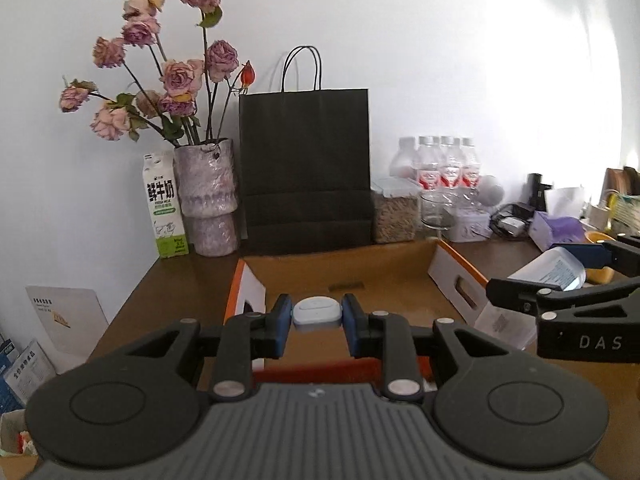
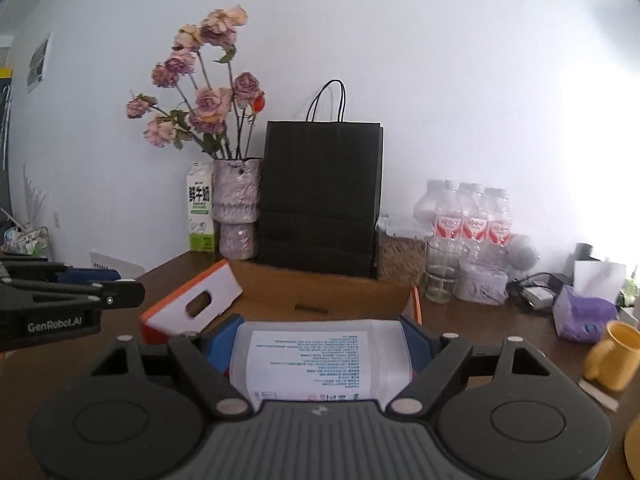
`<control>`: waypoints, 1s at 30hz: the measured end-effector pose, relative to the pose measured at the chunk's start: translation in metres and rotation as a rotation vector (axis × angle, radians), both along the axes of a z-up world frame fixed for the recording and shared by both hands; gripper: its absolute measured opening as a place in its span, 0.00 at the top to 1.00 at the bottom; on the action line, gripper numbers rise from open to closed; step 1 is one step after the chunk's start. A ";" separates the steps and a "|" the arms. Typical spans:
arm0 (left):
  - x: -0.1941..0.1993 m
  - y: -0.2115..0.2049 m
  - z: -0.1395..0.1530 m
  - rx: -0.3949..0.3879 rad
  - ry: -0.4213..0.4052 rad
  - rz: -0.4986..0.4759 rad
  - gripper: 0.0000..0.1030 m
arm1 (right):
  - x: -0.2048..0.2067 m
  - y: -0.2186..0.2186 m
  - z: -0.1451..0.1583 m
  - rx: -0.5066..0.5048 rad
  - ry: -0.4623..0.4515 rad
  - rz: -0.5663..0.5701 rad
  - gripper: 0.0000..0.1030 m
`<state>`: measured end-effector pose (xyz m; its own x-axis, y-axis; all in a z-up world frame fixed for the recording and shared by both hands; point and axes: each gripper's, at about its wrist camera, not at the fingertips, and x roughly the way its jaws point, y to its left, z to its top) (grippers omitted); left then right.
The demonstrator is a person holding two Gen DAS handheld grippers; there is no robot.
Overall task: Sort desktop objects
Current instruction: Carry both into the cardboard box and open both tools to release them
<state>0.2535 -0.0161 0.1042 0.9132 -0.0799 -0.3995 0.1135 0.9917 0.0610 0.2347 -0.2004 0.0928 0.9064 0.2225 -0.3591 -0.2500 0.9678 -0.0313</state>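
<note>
Cardboard box [image 1: 360,276], open, orange-and-white flaps, at twelve o'clock ahead of both grippers. Left gripper [image 1: 316,322]: jaws closed on a small white case [image 1: 317,312], held above the box; its far end hidden by the blue pads. Right gripper [image 2: 320,356]: jaws clamped wide on a clear plastic bottle [image 2: 320,360], lying sideways, label print too small to read, base cut off. Milk carton [image 1: 165,208] at ten o'clock, Chinese lettering. Gripper arms marked "DAS" and "GenRobot.AI". Black paper bag [image 1: 305,168] behind box.
</note>
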 end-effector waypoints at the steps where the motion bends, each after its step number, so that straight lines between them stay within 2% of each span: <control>1: 0.013 0.000 0.002 0.001 0.011 0.006 0.73 | 0.015 0.001 0.003 -0.002 0.008 0.000 0.21; 5: 0.065 0.001 0.001 0.002 0.058 0.024 0.73 | 0.067 0.007 0.003 -0.036 0.038 -0.014 0.21; 9: 0.123 0.000 -0.007 0.021 0.151 0.055 0.73 | 0.125 0.010 -0.006 -0.043 0.116 -0.018 0.21; 17: 0.204 0.004 -0.045 0.078 0.316 0.092 0.73 | 0.217 0.010 -0.043 -0.090 0.301 -0.040 0.21; 22: 0.236 0.005 -0.064 0.085 0.360 0.100 0.73 | 0.248 0.012 -0.064 -0.102 0.350 -0.064 0.21; 26: 0.255 -0.001 -0.074 0.126 0.397 0.102 0.73 | 0.261 0.015 -0.072 -0.110 0.362 -0.071 0.21; 30: 0.266 0.000 -0.084 0.127 0.431 0.119 0.73 | 0.275 0.014 -0.078 -0.108 0.399 -0.085 0.21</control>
<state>0.5198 -0.0165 0.0198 0.6618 0.0894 -0.7443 0.0406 0.9871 0.1547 0.5097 -0.1860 0.0146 0.7047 0.0947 -0.7031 -0.1825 0.9819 -0.0506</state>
